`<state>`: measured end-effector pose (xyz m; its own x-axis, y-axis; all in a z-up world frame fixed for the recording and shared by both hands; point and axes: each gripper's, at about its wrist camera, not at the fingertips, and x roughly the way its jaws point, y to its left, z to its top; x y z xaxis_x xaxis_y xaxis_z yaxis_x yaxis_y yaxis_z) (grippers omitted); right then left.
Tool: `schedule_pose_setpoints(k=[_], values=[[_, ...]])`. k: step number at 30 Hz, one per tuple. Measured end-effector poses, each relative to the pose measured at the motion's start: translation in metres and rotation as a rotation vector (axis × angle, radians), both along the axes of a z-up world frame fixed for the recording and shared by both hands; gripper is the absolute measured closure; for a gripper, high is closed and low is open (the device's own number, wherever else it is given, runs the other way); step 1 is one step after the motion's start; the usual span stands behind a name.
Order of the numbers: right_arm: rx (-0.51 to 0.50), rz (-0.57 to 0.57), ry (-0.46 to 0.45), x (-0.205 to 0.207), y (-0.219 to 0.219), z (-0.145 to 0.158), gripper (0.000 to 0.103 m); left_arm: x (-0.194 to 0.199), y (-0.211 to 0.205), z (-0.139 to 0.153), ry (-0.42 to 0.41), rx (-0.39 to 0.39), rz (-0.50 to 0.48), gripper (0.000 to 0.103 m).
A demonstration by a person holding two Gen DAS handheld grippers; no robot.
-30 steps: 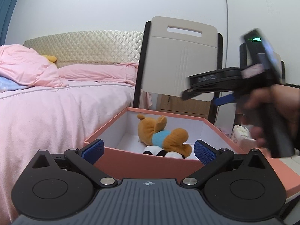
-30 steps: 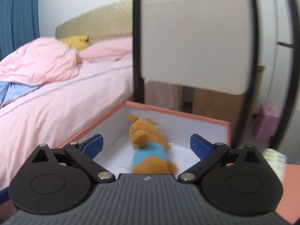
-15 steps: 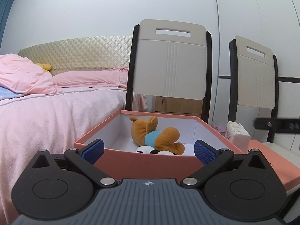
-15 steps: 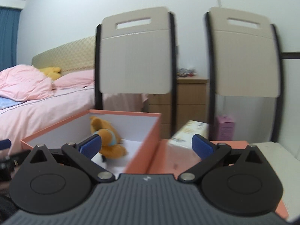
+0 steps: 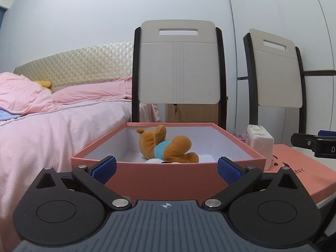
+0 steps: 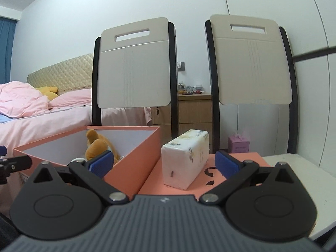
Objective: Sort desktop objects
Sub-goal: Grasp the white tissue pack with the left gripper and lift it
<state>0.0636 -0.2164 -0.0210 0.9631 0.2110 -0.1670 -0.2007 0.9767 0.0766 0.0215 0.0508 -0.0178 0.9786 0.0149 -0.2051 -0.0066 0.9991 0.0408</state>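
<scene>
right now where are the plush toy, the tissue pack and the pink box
plush toy (image 5: 168, 147): left wrist view, on its blue shirt
tissue pack (image 6: 184, 159): right wrist view, on its near side face
pink box (image 5: 168, 174): left wrist view, on its front wall

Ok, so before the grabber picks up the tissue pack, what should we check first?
1. Right gripper open wide enough: ok, its fingers are spread and hold nothing.
2. Tissue pack lined up between those fingers: ok, it sits roughly in the middle ahead.
3. Pack free to lift: ok, it lies on the pink lid with nothing on top; whether it touches the box wall, cannot tell.
4. Room in the pink box: ok, the plush toy leaves bare floor.
5. Left gripper out of the way: ok, open, empty, facing the box's near wall.
6. Fingers already at the pack: not ok, they look short of it.
</scene>
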Motion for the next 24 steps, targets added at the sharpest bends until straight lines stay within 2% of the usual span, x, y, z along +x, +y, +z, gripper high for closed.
schedule_pose_setpoints(k=[11, 14, 19, 24], values=[[0.031, -0.011, -0.003, -0.01, -0.009, 0.001, 0.0, -0.002, -0.007, -0.006, -0.01, 0.007, -0.011, 0.0], [0.039, -0.022, -0.013, -0.014, -0.014, 0.002, 0.0, -0.002, -0.015, -0.01, -0.012, 0.03, -0.025, 0.0], [0.076, -0.055, -0.02, -0.023, -0.03, 0.004, 0.0, -0.004, -0.035, -0.014, -0.037, 0.066, -0.045, 0.0], [0.09, -0.122, 0.005, -0.033, -0.046, 0.0, 0.0, 0.001, -0.07, -0.007, -0.03, 0.09, -0.12, 0.0]])
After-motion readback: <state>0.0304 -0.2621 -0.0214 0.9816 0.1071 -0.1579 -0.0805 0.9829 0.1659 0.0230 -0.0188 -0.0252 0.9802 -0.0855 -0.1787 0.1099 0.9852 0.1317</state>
